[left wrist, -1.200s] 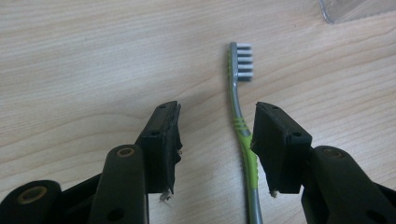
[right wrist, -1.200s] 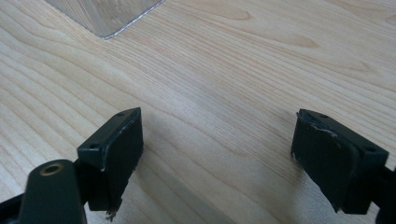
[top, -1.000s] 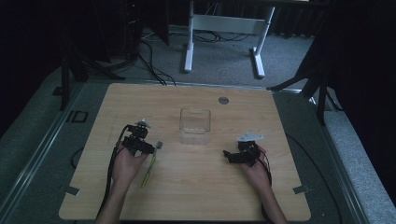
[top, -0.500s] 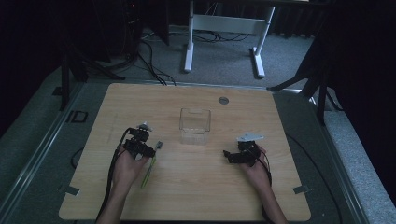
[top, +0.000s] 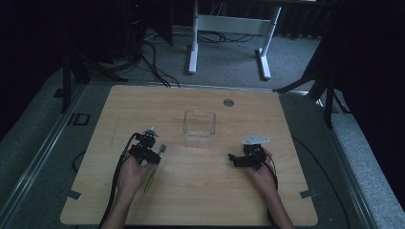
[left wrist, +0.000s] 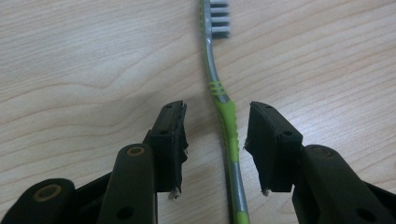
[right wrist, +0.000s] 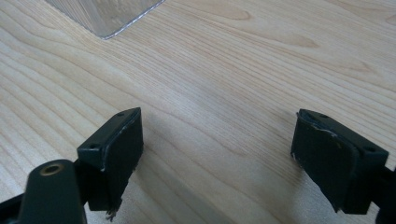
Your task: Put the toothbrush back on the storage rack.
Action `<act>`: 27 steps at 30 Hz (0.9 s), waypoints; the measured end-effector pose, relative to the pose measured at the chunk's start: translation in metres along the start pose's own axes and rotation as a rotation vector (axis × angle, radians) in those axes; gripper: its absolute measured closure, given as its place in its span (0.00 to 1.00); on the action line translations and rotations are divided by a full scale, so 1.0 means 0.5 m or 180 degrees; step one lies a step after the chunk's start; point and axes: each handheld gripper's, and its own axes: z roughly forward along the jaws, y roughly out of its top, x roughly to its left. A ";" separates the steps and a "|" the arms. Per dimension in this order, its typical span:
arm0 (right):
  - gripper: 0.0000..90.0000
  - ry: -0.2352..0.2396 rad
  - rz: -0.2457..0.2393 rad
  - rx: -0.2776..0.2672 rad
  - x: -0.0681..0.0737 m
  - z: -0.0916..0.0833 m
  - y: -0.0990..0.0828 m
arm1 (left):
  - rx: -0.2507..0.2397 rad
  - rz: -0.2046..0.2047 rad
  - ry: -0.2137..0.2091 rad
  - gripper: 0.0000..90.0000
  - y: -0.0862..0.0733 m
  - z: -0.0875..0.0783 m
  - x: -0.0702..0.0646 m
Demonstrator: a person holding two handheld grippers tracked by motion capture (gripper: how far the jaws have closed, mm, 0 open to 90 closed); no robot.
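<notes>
A toothbrush (left wrist: 227, 122) with a green and grey handle lies flat on the wooden table (top: 200, 191), its bristle head (top: 162, 148) pointing away from me. My left gripper (left wrist: 218, 109) straddles the handle. Its jaws have just been closing, and a gap remains on each side of the handle. In the high view the left gripper (top: 152, 153) sits left of a clear plastic container (top: 199, 129). My right gripper (right wrist: 219, 119) rests low over bare wood with its jaws wide apart and nothing between them. It lies right of the container (right wrist: 107, 14) in the high view (top: 234, 159).
A small grey round disc (top: 229, 102) is set into the table near its far edge. Beyond the table stand white desk legs (top: 193, 43) and cables on the floor. Bits of tape (top: 72, 194) mark the near corners.
</notes>
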 end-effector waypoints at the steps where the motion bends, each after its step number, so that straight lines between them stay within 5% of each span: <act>1: 0.19 0.0000 0.0000 0.0000 0.000 0.000 0.000 | 0.0021 0.0005 0.0007 0.64 -0.001 0.002 -0.003; 27: 0.19 0.0000 0.0001 0.0000 0.000 0.000 0.000 | 0.0252 0.0092 0.0029 0.79 0.006 0.030 -0.015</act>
